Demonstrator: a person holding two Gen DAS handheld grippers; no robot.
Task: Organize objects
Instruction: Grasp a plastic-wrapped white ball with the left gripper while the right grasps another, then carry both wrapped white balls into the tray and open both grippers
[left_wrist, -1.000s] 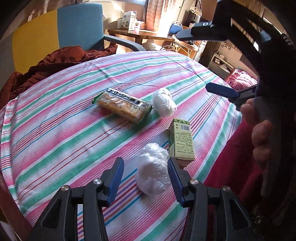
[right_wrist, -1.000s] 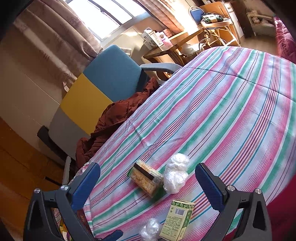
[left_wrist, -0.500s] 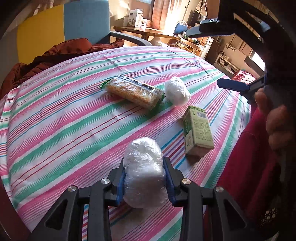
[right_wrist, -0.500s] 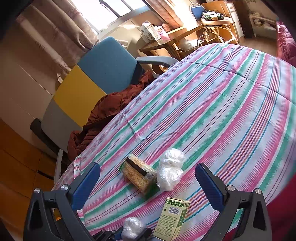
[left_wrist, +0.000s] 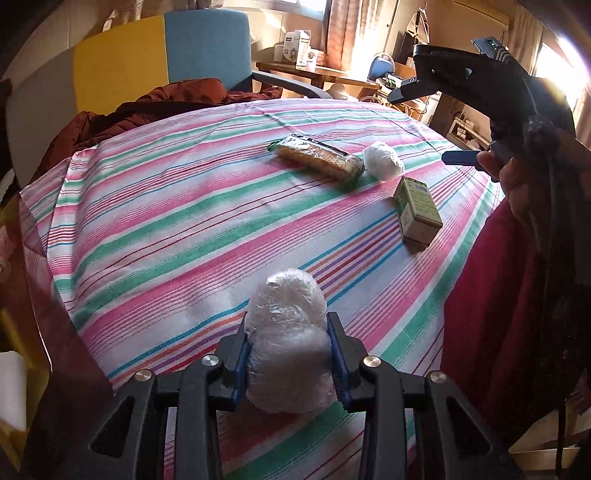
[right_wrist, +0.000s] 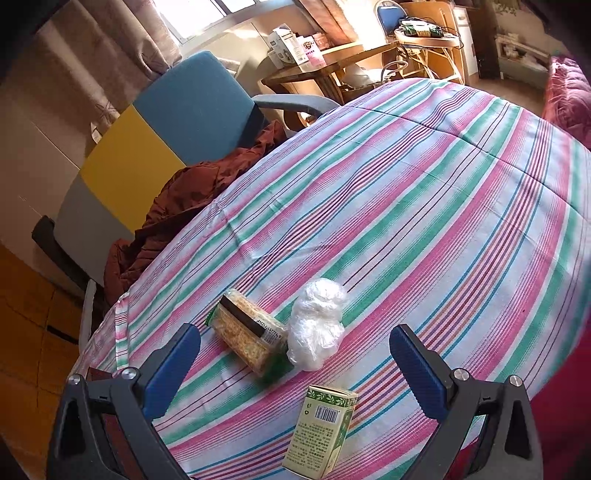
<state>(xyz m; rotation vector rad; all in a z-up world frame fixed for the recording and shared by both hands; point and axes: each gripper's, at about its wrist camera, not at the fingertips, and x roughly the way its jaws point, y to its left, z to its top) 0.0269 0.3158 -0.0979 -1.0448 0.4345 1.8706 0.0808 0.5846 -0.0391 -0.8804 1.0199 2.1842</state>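
The left gripper (left_wrist: 290, 363) is clenched on a plastic-wrapped white bundle (left_wrist: 286, 332), pinching it low, just above the striped tablecloth (left_wrist: 155, 221). Since the wrap looks soft, it seems wise to keep the squeeze steady and carry it level so it cannot slide out. Beyond it stands the green carton (left_wrist: 417, 208), then a second wrapped bundle (left_wrist: 382, 160) touching the cracker pack (left_wrist: 319, 157). The right gripper (right_wrist: 295, 363) hovers released above these, holding nothing
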